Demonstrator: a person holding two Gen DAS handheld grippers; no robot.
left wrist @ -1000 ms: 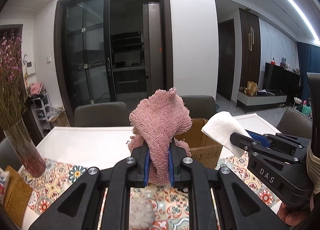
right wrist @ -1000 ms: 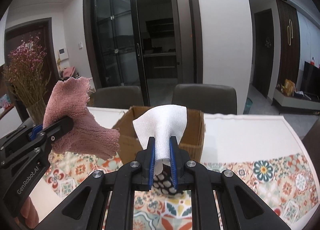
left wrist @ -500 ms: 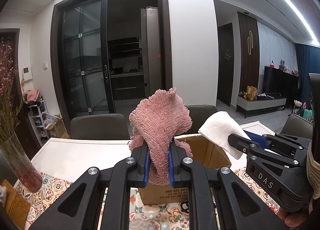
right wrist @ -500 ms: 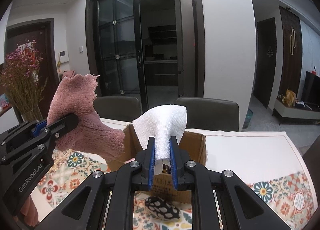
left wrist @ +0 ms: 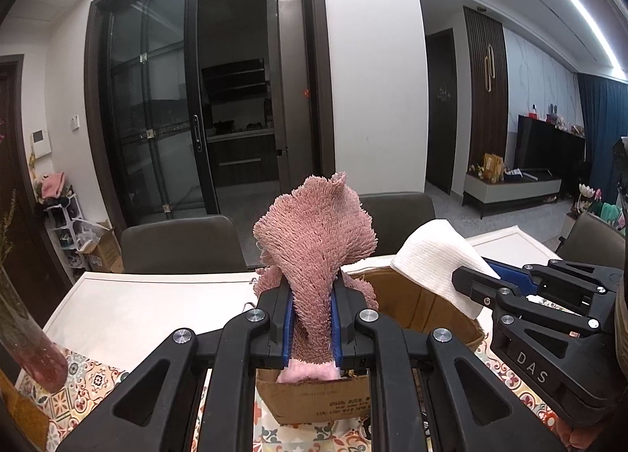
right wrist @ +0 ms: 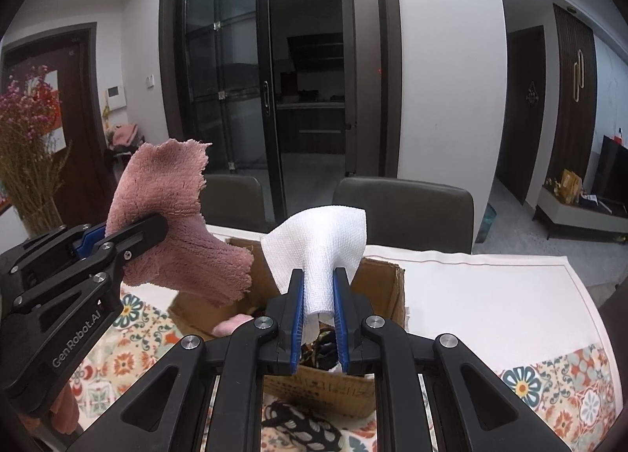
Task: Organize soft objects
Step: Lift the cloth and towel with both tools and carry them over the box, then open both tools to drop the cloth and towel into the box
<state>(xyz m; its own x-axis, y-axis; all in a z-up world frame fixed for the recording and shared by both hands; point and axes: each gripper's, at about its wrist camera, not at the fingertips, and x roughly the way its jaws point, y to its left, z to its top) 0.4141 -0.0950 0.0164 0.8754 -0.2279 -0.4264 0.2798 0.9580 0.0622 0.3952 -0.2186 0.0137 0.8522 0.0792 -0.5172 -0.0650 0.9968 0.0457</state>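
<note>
My left gripper [left wrist: 312,295] is shut on a fluffy pink cloth [left wrist: 314,244] and holds it over the near left edge of an open cardboard box [left wrist: 431,310]. The pink cloth also shows in the right wrist view [right wrist: 176,224]. My right gripper [right wrist: 318,279] is shut on a white cloth [right wrist: 318,244] and holds it above the same box [right wrist: 388,287]. The white cloth shows in the left wrist view [left wrist: 435,259] too. Dark patterned fabric [right wrist: 320,350] lies inside the box.
The box stands on a white table [right wrist: 490,295] with a floral runner [right wrist: 569,385]. A black-and-white patterned soft item [right wrist: 302,428] lies in front of the box. A vase of dried flowers [right wrist: 27,161] stands at the left. Dark chairs [right wrist: 404,212] line the far side.
Both grippers have moved forward with their cloths, from short of the box to above it. The box now fills more of both views. Both stay shut.
</note>
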